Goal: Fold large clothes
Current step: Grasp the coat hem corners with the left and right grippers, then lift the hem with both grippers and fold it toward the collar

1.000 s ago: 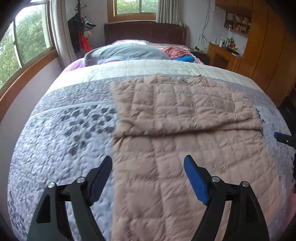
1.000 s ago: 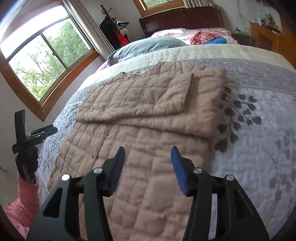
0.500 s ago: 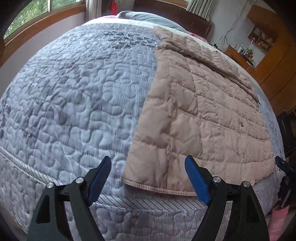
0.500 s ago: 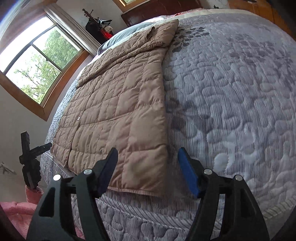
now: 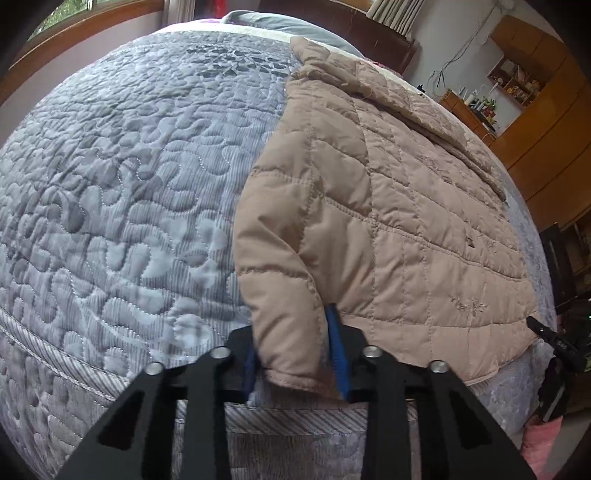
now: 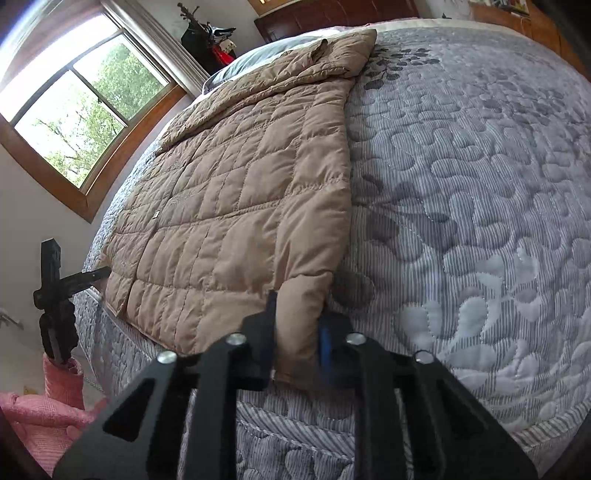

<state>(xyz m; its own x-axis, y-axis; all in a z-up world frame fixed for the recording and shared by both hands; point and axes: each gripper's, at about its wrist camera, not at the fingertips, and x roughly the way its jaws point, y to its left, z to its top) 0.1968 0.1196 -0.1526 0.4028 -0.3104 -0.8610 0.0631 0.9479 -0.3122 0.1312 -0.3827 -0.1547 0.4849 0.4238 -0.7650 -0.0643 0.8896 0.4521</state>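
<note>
- L gripper [image 5: 295, 354]: fingers closing, clamped on the coat [image 5: 388, 206] hem corner nearest the cam; padded fabric bunches between them.
- R gripper [image 6: 297, 343]: same on the other hem corner, fingers closing w/ a thick wad of coat pinched between.
- Both grippers tilt steeply down at the bed [image 5: 110, 184] foot edge, one per corner.
- Coat lies flat along the bed, hem at the foot edge, collar far toward the pillow [image 6: 236, 66]; sleeve already folded across the upper half.
- Step, as I judge it: hem-to-collar fold. To do it well: check both pinches take all layers, lift both corners together & level, keep the hem taut between grippers, carry it toward the collar, lay it down square.
- Risk: puffy fabric may slip from a shallow bite.
- Far: window [image 6: 85, 107], headboard [image 6: 332, 16], wood cabinets [image 5: 546, 110].
</note>
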